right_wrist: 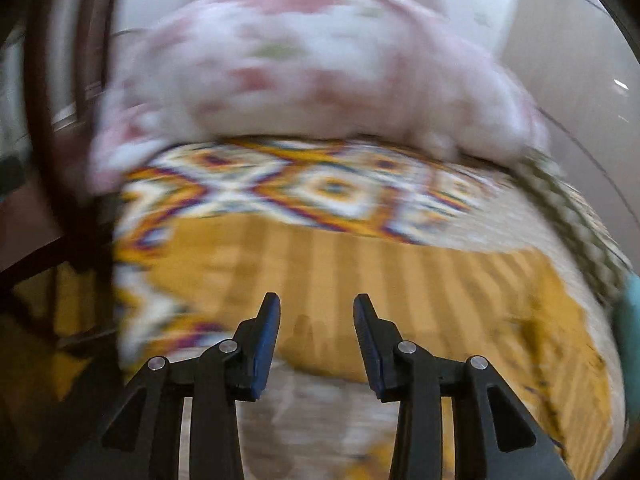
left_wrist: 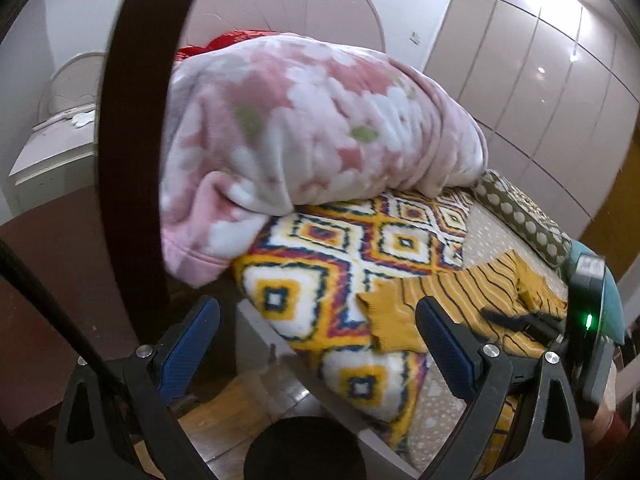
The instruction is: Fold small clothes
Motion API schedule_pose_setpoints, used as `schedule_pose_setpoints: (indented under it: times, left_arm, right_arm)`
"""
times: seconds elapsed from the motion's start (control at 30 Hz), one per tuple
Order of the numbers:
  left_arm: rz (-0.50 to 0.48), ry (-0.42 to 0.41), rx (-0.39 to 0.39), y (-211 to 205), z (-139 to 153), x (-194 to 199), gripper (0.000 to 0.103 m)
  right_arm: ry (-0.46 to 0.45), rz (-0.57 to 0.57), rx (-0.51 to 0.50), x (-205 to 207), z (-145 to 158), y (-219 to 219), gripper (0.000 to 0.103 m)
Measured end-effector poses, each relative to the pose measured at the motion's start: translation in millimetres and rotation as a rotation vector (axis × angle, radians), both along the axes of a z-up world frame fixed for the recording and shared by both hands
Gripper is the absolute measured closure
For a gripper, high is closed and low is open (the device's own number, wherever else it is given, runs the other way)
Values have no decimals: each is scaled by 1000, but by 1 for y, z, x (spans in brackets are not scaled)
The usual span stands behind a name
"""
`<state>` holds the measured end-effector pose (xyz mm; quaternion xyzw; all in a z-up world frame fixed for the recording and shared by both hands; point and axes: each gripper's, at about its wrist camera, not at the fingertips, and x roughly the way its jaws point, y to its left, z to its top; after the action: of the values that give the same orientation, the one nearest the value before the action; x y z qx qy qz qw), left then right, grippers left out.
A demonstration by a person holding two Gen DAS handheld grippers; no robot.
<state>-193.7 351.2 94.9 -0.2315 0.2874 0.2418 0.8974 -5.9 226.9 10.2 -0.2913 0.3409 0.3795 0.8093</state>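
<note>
A small yellow garment with thin dark stripes (left_wrist: 472,300) lies flat on the bed, on a yellow, white and purple diamond-pattern blanket (left_wrist: 328,248). My left gripper (left_wrist: 318,312) is open and empty, above the bed's near left corner, with the garment's corner just beyond its right finger. In the blurred right wrist view the garment (right_wrist: 360,280) spreads ahead of my right gripper (right_wrist: 316,308), which is open and empty above the garment's near edge. The right gripper's body (left_wrist: 588,304) shows at the left view's right edge, over the garment.
A bulky pink floral blanket (left_wrist: 304,128) is heaped at the back of the bed. A green polka-dot pillow (left_wrist: 524,216) lies at the right. A dark curved bed frame bar (left_wrist: 132,140) stands at the left. White wardrobe doors (left_wrist: 540,60) are behind.
</note>
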Motion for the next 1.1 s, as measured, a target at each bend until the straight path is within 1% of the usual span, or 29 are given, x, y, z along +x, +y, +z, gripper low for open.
schedule_pose_setpoints:
  times: [0.1, 0.13, 0.23, 0.27, 0.3, 0.33, 0.37, 0.4, 0.47, 0.53, 0.63, 0.7, 0.77, 0.83, 0.87, 0.9, 0.97, 1.07, 1.1]
  left_arm:
    - [14, -2, 10, 4, 0, -5, 5]
    - [19, -1, 9, 6, 0, -6, 5]
    - [23, -4, -3, 9, 0, -8, 5]
    - [24, -5, -4, 9, 0, -8, 5]
    - [25, -6, -4, 8, 0, -8, 5]
    - [23, -6, -4, 6, 0, -7, 5]
    - [18, -5, -5, 4, 0, -6, 5]
    - [12, -3, -6, 2, 0, -4, 5]
    - [-9, -1, -6, -5, 1, 0, 5]
    - [-34, 0, 3, -13, 3, 5, 5]
    - [-71, -2, 17, -27, 7, 13, 5]
    - [-99, -3, 23, -36, 8, 18, 5]
    - [-132, -1, 24, -46, 9, 24, 5]
    - [-169, 1, 11, -54, 8, 31, 5]
    - [-181, 2, 6, -57, 8, 34, 5]
    - [-197, 3, -1, -61, 7, 38, 5]
    - [-213, 9, 0, -68, 5, 43, 5]
    - [-233, 28, 12, -79, 3, 54, 5]
    - [-246, 36, 12, -84, 2, 60, 5]
  right_arm:
    - [27, 102, -24, -27, -17, 29, 62]
    - [25, 118, -38, -32, -24, 37, 62]
    - [49, 123, -48, -34, -40, 54, 62]
    - [44, 113, -55, -31, -45, 60, 62]
    - [44, 107, -61, -29, -48, 64, 67]
    - [51, 103, -59, -27, -48, 66, 84]
    - [62, 89, -57, -22, -48, 68, 91]
    - [69, 73, -49, -18, -46, 68, 94]
    - [82, 36, 13, -9, -31, 58, 95]
    - [85, -24, 89, 3, -9, 40, 95]
    - [67, -164, 233, 31, 37, -10, 95]
    - [42, -286, 322, 53, 68, -61, 95]
    - [10, -423, 386, 76, 93, -121, 95]
    - [-9, -543, 411, 93, 105, -176, 95]
    - [-11, -623, 423, 102, 107, -213, 95]
    - [-7, -682, 429, 108, 106, -241, 95]
    - [6, -815, 429, 118, 99, -300, 95]
    - [33, -1011, 395, 126, 74, -381, 95]
    - [43, -1061, 376, 127, 64, -398, 95]
